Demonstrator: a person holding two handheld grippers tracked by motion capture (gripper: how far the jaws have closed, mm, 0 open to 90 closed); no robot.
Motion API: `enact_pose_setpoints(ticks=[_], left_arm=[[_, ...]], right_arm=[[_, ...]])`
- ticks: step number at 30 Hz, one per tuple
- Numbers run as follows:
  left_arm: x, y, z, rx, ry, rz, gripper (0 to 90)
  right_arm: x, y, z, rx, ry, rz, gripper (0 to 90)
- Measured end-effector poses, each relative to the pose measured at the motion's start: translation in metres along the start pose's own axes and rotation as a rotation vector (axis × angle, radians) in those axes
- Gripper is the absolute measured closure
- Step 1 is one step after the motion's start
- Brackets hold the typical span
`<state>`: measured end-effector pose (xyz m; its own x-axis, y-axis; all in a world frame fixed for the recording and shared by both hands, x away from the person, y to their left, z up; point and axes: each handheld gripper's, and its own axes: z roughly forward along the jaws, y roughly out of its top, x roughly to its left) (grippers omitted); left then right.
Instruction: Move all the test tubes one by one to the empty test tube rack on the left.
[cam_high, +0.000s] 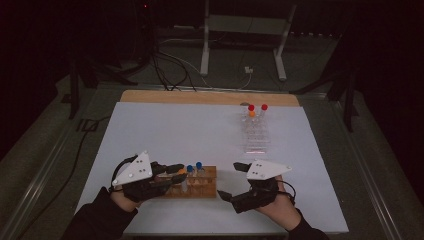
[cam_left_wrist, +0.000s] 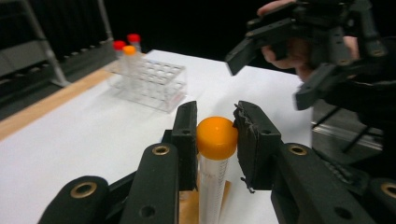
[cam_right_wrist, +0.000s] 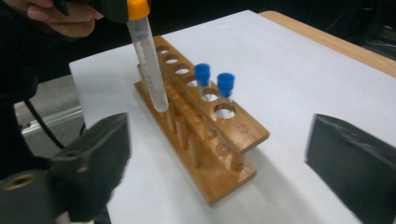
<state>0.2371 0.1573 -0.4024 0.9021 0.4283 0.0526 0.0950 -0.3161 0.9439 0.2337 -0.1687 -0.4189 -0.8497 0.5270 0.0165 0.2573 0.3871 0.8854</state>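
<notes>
The orange-capped tube (cam_left_wrist: 215, 154) is clamped by its cap between the jaws of the left gripper (cam_left_wrist: 215, 135), hanging upright with its rounded bottom in the air just above the near end of the wooden rack (cam_right_wrist: 205, 135); in the right gripper view it hangs a little tilted over the rack's row of holes, clear of the wood. Judging by that, the tube is in transit between racks rather than seated, and whether it is coming out of the wooden rack or going into it cannot be read from this moment alone. The tube itself looks clear and empty, though its lower part is too blurred to be sure. In the wooden rack two blue-capped tubes (cam_right_wrist: 214, 86) stand upright side by side in neighbouring holes toward its far end, while the other holes along the top board are open. The right gripper (cam_high: 239, 181) hovers just beside the rack on the tabletop (cam_high: 170, 130), its jaws spread wide with nothing between them, well placed to steady the rack but not touching it. Farther off, near the back right of the white sheet, a clear plastic rack (cam_high: 255, 134) holds two red-capped tubes (cam_high: 257, 107) and one more orange-capped tube (cam_high: 252, 114) at its far end; the rest of its compartments look vacant. So three capped tubes sit there, two in the wooden rack, and one is in hand, which suggests the sorting is only partly done.
</notes>
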Motion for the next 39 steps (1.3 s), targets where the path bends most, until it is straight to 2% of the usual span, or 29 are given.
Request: enact_pose_setpoints(ticks=[4, 8, 12, 16, 21, 26, 39], left_arm=[[0.006, 0.0, -0.001, -0.006, 0.038, -0.004, 71.5], [0.011, -0.001, 0.0, -0.008, 0.062, -0.01, 71.5], [0.016, -0.001, -0.001, -0.029, 0.09, -0.017, 71.4], [0.022, 0.001, -0.003, -0.045, 0.105, -0.021, 71.5], [0.026, 0.001, -0.003, -0.062, 0.126, -0.026, 71.5], [0.029, -0.004, 0.002, -0.062, 0.13, -0.041, 71.5], [0.03, -0.026, 0.019, 0.032, 0.095, -0.062, 71.5]], right_arm=[[-0.002, 0.001, -0.002, -0.014, -0.015, 0.022, 0.0], [-0.003, 0.0, -0.003, -0.024, 0.001, 0.024, 0.0], [-0.005, 0.0, -0.004, -0.021, 0.001, 0.032, 0.0], [-0.008, 0.0, -0.006, -0.034, -0.002, 0.05, 0.0], [-0.009, -0.001, -0.006, -0.03, -0.009, 0.045, 0.0], [-0.009, -0.002, -0.005, -0.027, -0.014, 0.036, 0.0], [-0.011, -0.002, -0.008, -0.034, -0.002, 0.039, 0.0]])
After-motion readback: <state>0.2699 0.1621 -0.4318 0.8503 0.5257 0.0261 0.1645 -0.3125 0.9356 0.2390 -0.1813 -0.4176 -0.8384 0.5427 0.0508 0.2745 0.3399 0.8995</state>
